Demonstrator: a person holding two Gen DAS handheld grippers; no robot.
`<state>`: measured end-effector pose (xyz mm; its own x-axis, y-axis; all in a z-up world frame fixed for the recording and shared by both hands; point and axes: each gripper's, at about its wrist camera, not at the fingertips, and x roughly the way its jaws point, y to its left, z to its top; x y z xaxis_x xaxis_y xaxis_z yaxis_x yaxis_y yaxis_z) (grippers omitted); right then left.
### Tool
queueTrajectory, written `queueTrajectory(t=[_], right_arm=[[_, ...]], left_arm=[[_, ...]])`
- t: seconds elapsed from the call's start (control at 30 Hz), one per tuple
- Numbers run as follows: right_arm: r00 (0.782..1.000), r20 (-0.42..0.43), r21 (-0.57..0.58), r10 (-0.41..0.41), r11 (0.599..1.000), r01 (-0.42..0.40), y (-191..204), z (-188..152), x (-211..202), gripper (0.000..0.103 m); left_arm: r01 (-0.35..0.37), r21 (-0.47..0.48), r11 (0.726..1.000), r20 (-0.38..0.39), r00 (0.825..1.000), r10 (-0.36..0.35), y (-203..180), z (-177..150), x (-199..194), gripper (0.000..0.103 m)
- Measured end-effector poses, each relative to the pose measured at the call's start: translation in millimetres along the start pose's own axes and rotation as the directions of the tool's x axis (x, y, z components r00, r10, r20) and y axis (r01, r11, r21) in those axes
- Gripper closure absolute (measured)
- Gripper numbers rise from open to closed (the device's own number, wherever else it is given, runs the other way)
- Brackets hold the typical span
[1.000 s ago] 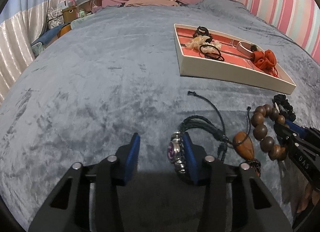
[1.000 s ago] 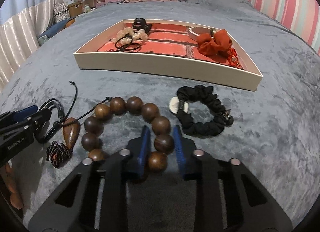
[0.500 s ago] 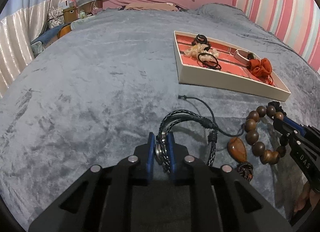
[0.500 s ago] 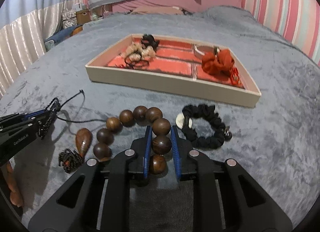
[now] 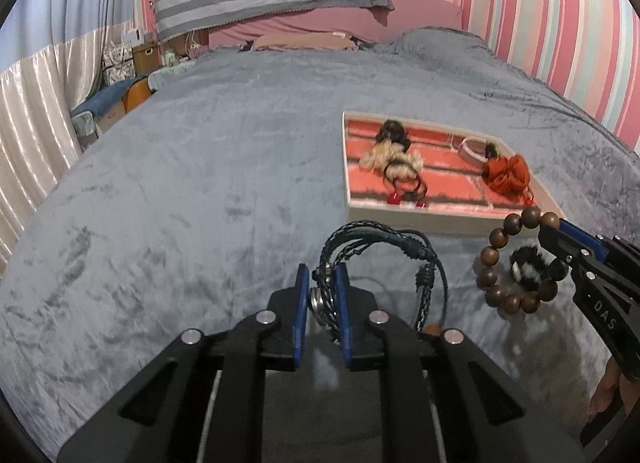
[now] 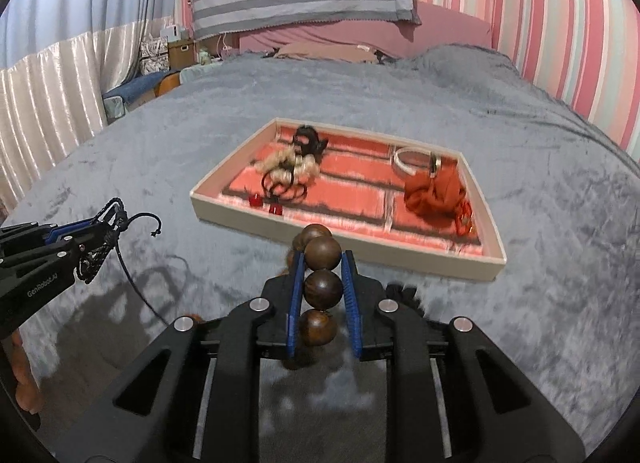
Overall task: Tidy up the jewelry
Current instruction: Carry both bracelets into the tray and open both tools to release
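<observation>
My left gripper (image 5: 322,283) is shut on a black braided cord bracelet (image 5: 384,247) with a metal charm, held up off the grey bedspread. In the right wrist view it (image 6: 94,241) shows at the left with the cord dangling. The right gripper (image 6: 322,263) is shut on a bracelet of large brown wooden beads (image 6: 322,253); the left wrist view shows that loop (image 5: 504,259) hanging from its tip. A cream tray (image 6: 360,241) with a red lining lies beyond both, holding hair ties, a red scrunchie (image 6: 434,191) and a white band.
A black scrunchie (image 5: 534,267) lies on the bedspread behind the hanging beads. Pink pillows and a striped cloth are at the head of the bed. A curtain and boxes stand off the left side. A hand (image 5: 608,395) grips the right tool.
Both grippers closed on their bracelets on the bedspread, then rose with them. The beads and the cord bracelet now hang in the air, and the tray sits lower in both views.
</observation>
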<state>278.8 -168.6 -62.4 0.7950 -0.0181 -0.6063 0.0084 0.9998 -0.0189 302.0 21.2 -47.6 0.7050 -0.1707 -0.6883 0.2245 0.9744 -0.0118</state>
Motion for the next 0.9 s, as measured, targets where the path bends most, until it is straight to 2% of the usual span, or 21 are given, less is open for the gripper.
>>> queueTrajectory(t=[0.2, 0.43, 0.67, 0.9], right_arm=[[1.000, 0.012, 0.024, 0.012, 1.000, -0.012, -21.4, 27.7, -0.5, 0.083], [1.000, 0.022, 0.043, -0.010, 0.999, 0.009, -53.1, 54.5, 8.6, 0.083], [0.999, 0.024, 0.052, -0.045, 0.998, 0.044, -83.7, 73.2, 31.5, 0.083], [0.998, -0.003, 0.061, -0.059, 0.996, 0.060, -110.3, 77.8, 75.4, 0.083]], left_arm=[[0.004, 0.020, 1.000, 0.033, 0.999, -0.005, -14.5, 26.5, -3.3, 0.089], [0.018, 0.028, 0.999, 0.033, 0.999, -0.019, -32.1, 54.1, 14.4, 0.089], [0.024, 0.048, 0.999, 0.024, 0.999, -0.025, -53.4, 80.4, 50.7, 0.089], [0.026, 0.059, 0.998, -0.010, 1.000, -0.025, -71.0, 97.2, 101.7, 0.089]])
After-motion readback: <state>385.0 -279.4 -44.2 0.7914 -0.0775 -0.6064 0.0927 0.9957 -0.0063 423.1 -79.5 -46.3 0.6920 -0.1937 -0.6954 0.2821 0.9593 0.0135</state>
